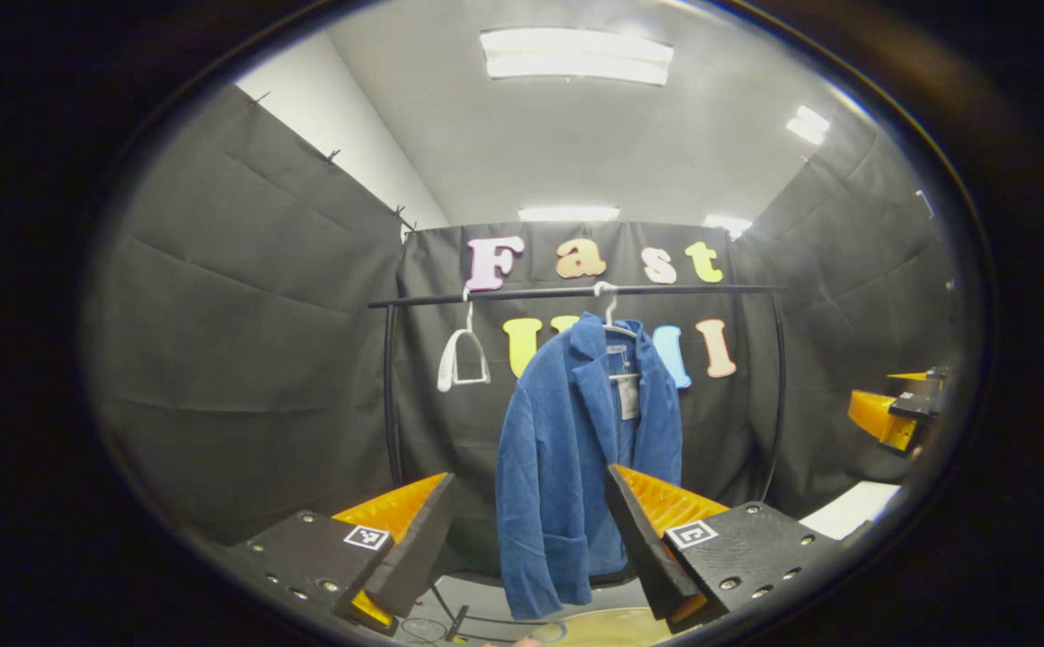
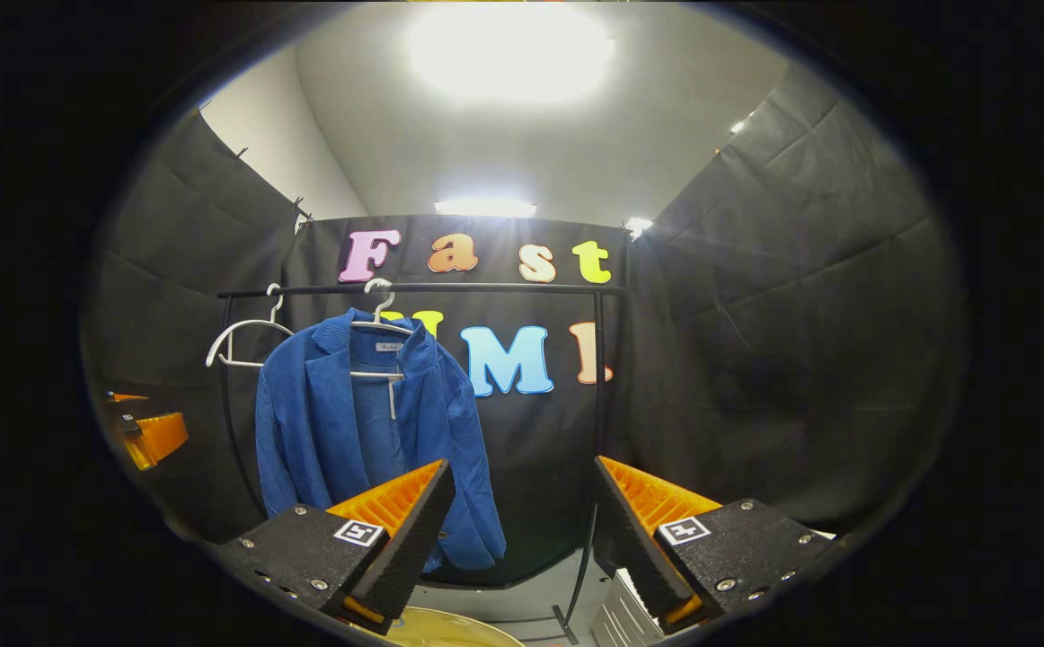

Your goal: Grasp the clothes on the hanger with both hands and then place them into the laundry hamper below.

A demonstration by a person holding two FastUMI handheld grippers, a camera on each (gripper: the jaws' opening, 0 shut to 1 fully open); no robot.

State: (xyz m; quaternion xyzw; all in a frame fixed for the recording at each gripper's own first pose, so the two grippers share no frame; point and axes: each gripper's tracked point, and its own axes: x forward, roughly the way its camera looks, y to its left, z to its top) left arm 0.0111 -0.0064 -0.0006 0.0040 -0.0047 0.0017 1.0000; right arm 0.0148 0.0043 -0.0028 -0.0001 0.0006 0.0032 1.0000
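1. You have one blue jacket (image 1: pixel 576 449) on the rail (image 1: pixel 576 292).
2. You have two white hangers: one empty hanger (image 1: pixel 462 359), one jacket hanger (image 1: pixel 610 310).
3. You hold two tongs: left tongs (image 1: pixel 526 539), right tongs (image 2: pixel 522 530), both agape.

The left gripper (image 1: pixel 526 530) holds its jaws spread wide, gripping nothing. The right gripper (image 2: pixel 522 526) is likewise agape, also seen at three o'clock in the left gripper view.

Spare hanger (image 1: pixel 462 359): white, empty, hung on the rail left of the garment.
Rail (image 1: pixel 576 293): dark horizontal bar on dark uprights.
Ceiling lights (image 1: pixel 576 56): long panels, lit.
Booth walls (image 1: pixel 243 341): black cloth, creased.
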